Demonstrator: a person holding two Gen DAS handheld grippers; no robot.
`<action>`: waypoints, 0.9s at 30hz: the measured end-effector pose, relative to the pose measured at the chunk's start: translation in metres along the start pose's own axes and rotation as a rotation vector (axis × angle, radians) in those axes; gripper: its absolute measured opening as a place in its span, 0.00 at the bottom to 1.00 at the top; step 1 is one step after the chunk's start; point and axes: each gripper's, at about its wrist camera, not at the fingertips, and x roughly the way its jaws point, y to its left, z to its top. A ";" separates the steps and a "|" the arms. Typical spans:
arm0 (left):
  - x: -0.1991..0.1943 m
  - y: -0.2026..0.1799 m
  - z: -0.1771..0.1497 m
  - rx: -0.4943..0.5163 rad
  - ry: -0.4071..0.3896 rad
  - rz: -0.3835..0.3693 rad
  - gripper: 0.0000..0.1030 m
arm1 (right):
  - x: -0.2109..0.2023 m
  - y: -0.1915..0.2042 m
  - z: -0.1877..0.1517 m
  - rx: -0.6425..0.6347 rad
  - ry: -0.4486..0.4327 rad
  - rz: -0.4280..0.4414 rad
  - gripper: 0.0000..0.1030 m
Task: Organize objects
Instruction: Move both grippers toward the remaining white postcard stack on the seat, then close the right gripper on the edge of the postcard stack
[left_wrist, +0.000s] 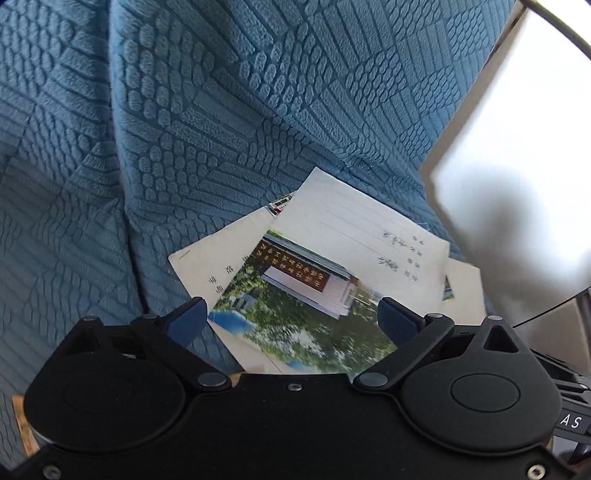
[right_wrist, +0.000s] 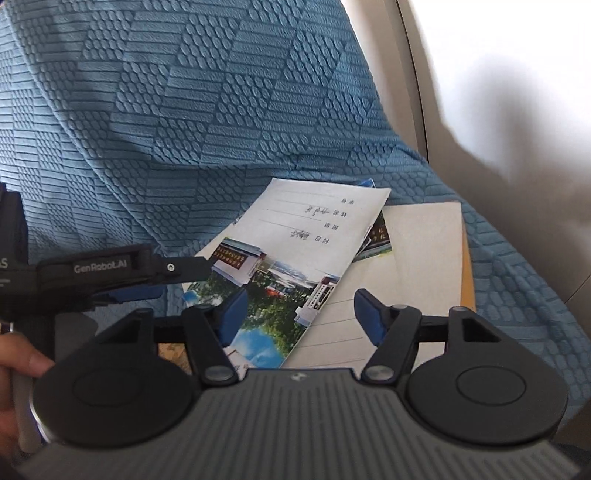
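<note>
A loose pile of notebooks lies on a blue textured cover (left_wrist: 221, 110). The top notebook (left_wrist: 332, 258) (right_wrist: 295, 251) has a photo of a building and trees on one half and handwritten lines on the other. Cream lined sheets (right_wrist: 417, 266) and another photo cover stick out from under it. My left gripper (left_wrist: 291, 317) hovers over the near end of the top notebook, jaws wide apart and touching nothing. My right gripper (right_wrist: 301, 315) is also open over the same notebook, its blue pads clear of the paper. The left gripper (right_wrist: 177, 280) shows at the left of the right wrist view.
A white panel (left_wrist: 517, 166) (right_wrist: 498, 92) borders the cover on the right. A yellow book edge (right_wrist: 467, 266) peeks from under the pile. A person's hand (right_wrist: 14, 369) is at the lower left. The cover folds upward behind the pile.
</note>
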 end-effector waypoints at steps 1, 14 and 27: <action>0.004 0.001 0.002 0.002 0.003 -0.002 0.95 | 0.005 -0.003 0.001 0.005 0.007 0.001 0.57; 0.036 0.000 0.010 0.085 0.057 -0.003 0.82 | 0.029 -0.009 0.005 0.014 0.019 -0.002 0.49; 0.033 -0.005 0.006 0.134 0.046 0.012 0.79 | 0.008 -0.012 0.018 0.057 -0.123 0.219 0.50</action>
